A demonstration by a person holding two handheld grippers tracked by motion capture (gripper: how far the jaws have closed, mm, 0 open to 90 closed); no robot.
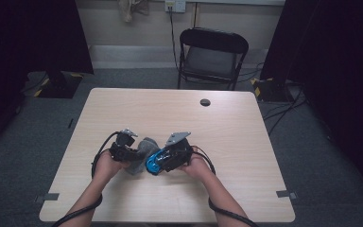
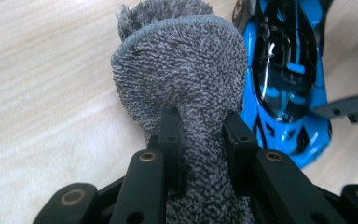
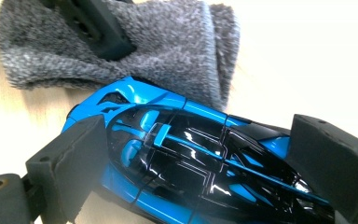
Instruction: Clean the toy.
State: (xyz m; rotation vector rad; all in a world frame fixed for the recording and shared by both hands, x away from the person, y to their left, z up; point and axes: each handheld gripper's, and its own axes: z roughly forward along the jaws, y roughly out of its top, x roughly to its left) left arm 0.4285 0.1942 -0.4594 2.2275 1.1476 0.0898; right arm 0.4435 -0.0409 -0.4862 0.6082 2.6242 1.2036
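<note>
A pale wood-grain table stands on grey carpet, its top bare apart from a round dark cable hole at about one o'clock from the table's middle. At twelve o'clock beyond the far edge a black folding chair faces the table, a wall socket and a hanging cable above it; dark curtains close the room at nine and three o'clock. Toward six o'clock on the tabletop, the left gripper has its jaws pinched narrow on a grey fluffy cloth, the pile bulging between the pads. Just at three o'clock from it, touching the cloth, the right gripper holds a blue and black toy car, its jaws set at either end of the body
</note>
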